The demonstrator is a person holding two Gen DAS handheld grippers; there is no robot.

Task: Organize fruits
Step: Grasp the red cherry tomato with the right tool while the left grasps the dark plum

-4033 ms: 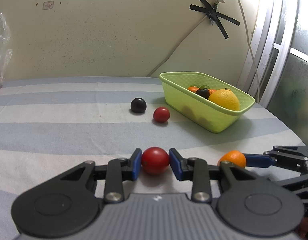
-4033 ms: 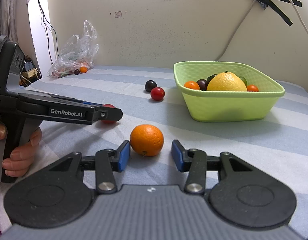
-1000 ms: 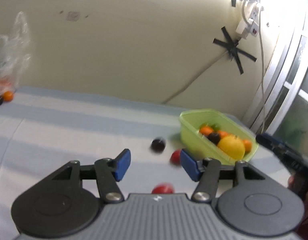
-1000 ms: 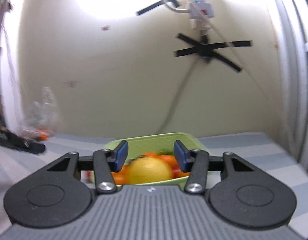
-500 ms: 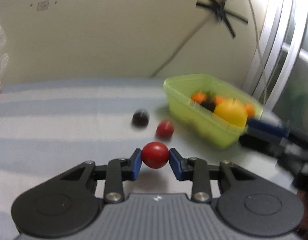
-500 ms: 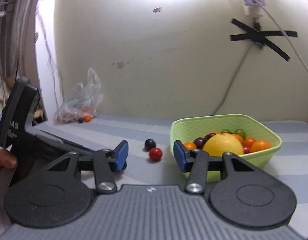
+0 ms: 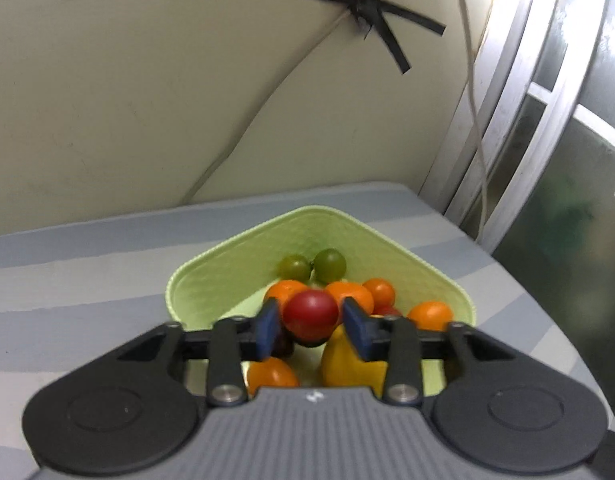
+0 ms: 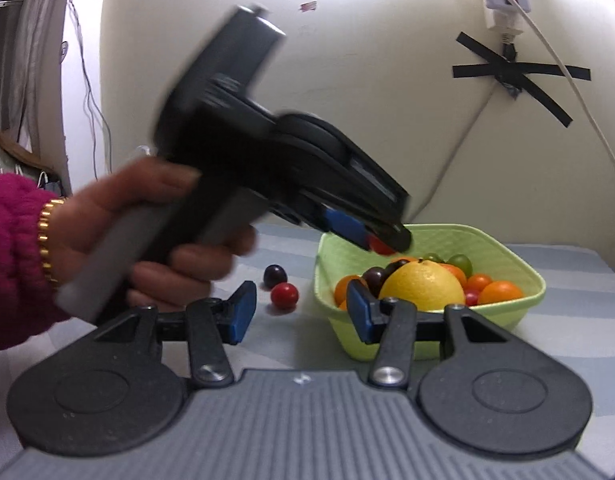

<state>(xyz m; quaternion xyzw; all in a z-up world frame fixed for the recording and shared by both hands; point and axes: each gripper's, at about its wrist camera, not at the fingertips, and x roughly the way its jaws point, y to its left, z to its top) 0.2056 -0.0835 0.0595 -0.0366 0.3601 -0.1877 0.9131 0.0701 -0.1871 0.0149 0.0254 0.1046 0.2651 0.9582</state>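
The left gripper [image 7: 311, 326] holds a red tomato [image 7: 310, 315] between its two blue pads, and it hangs over the green basket [image 7: 211, 272]. In the right wrist view the same gripper [image 8: 381, 242] is tilted down above the rim of the basket [image 8: 503, 256], with the tomato [image 8: 378, 245] partly hidden by the finger. In the basket lie a big yellow citrus fruit [image 8: 421, 286], small oranges, green grapes [image 7: 329, 265] and dark fruits. The right gripper [image 8: 295, 312] is wide apart and holds nothing; it is low over the striped worktop [image 8: 579, 320], near the front of the basket. On the worktop, just beside the basket, rest a dark plum [image 8: 275, 275] and another red tomato [image 8: 285, 295], close to each other.
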